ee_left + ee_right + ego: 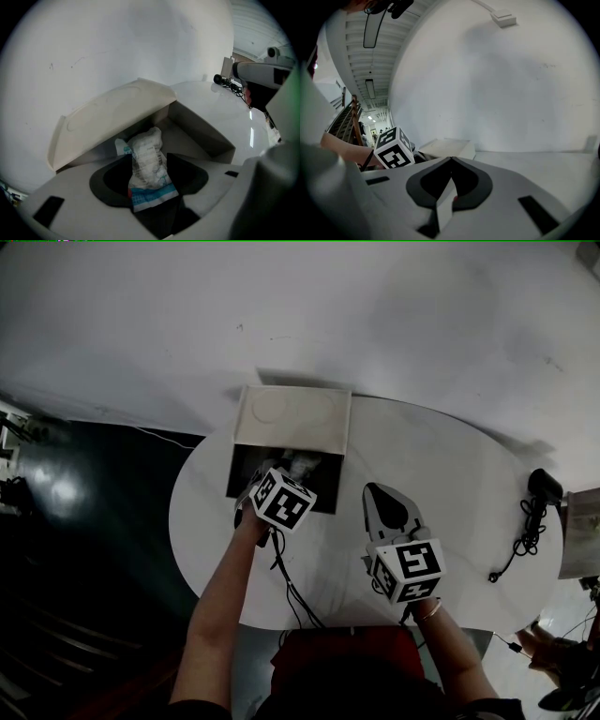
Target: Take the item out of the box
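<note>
The box (pixel 246 482) sits open on the white table (pixel 450 484), its pale lid (pixel 292 418) tipped back toward the wall. My left gripper (pixel 284 472) reaches into the box from the near side. It is shut on a crumpled white packet (pixel 143 140) with a teal and blue end, held upright between the jaws of the left gripper (pixel 149 158) over the box floor (pixel 197 136), with the lid (pixel 108 117) behind it. My right gripper (pixel 377 493) hovers over the table to the right of the box, shut and holding nothing. Ahead of the right gripper (pixel 451 161), the box (pixel 447 148) lies to the left.
A black device (pixel 544 486) with a coiled cord (pixel 525 531) lies at the table's right end. A black cable (pixel 292 589) trails from the left gripper toward the table's near edge. Dark floor (pixel 84 521) lies left of the table, and a white wall (pixel 300 315) is close behind the box.
</note>
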`<state>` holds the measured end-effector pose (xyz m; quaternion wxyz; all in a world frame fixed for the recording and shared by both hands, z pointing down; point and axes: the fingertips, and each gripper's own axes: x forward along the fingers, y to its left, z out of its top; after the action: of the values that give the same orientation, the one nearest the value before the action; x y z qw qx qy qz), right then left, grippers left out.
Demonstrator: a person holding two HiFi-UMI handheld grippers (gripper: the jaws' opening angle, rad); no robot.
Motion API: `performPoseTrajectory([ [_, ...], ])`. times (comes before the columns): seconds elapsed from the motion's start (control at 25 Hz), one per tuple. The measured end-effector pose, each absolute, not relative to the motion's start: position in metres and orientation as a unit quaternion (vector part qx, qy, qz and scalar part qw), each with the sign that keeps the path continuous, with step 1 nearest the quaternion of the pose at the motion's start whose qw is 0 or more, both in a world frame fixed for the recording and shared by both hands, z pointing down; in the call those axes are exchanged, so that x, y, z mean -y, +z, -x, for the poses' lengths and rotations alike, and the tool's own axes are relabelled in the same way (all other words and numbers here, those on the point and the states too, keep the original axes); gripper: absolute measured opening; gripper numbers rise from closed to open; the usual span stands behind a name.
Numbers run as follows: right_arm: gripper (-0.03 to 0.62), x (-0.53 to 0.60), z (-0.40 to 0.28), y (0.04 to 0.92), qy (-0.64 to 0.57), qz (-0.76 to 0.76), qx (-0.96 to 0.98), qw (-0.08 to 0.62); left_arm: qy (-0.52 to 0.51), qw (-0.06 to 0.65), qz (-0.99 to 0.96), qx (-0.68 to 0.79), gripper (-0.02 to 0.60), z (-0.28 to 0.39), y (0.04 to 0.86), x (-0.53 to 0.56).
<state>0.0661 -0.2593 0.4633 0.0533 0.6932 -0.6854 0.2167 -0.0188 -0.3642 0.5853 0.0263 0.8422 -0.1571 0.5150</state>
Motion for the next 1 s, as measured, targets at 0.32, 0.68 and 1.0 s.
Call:
performPoseTrajectory([
  [0.32, 0.014, 0.260, -0.067, 0.469, 0.224, -0.693, 0.683, 0.056, 0.528, 0.017, -0.837, 0.141, 0.238, 0.018, 0.591, 0.364],
  [0.68, 0.014, 0.256, -0.067, 0.469, 0.227, -0.695, 0.679, 0.060, 0.533, 0.005, -0.837, 0.121, 0.210, 0.015, 0.592, 0.355],
  [1.0, 0.014, 0.246, -0.066, 0.467, 0.224, -0.697, 0.678, 0.065, 0.524, -0.005, -0.842, 0.128, 0.162, 0.010, 0.586, 0.346],
])
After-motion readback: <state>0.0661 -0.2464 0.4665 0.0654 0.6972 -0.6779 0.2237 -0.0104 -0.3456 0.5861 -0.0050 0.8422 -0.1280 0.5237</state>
